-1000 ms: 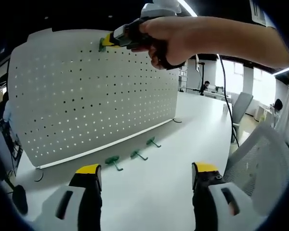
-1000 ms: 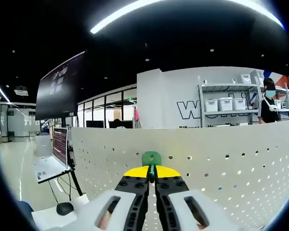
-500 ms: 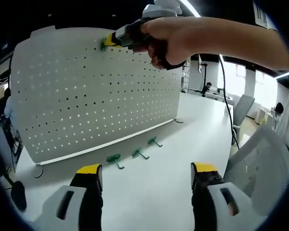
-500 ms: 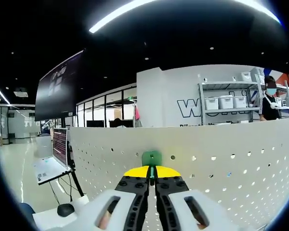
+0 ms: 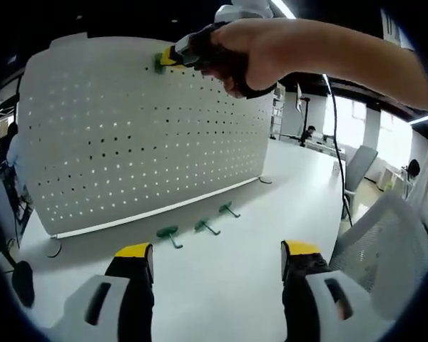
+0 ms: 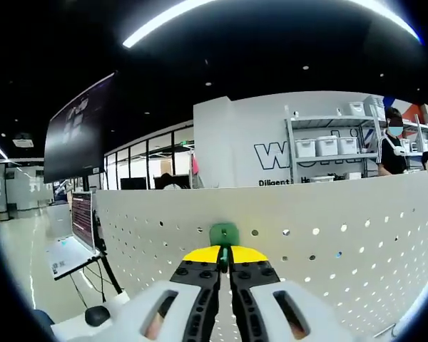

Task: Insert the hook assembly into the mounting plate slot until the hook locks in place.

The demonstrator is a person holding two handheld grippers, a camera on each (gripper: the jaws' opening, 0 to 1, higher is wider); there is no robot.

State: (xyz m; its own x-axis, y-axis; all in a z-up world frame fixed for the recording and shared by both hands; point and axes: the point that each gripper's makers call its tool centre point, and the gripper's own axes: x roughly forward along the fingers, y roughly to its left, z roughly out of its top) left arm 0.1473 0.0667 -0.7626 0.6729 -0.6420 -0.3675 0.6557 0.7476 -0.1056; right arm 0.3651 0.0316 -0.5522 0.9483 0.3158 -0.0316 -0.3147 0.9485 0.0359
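In the right gripper view the green hook (image 6: 224, 234) sat at twelve o'clock from the right gripper (image 6: 225, 254), its flat rounded head against the top row of holes in the white pegboard (image 6: 328, 242); the yellow-tipped jaws were pressed together, pinching the hook's stem. In the left gripper view the left gripper (image 5: 214, 260) hovered over the white table (image 5: 221, 285) with jaws spread wide, holding nothing; three more green hooks (image 5: 169, 235) lay at twelve o'clock near the board's foot; a hand (image 5: 242, 53) held the other gripper at the board's top edge.
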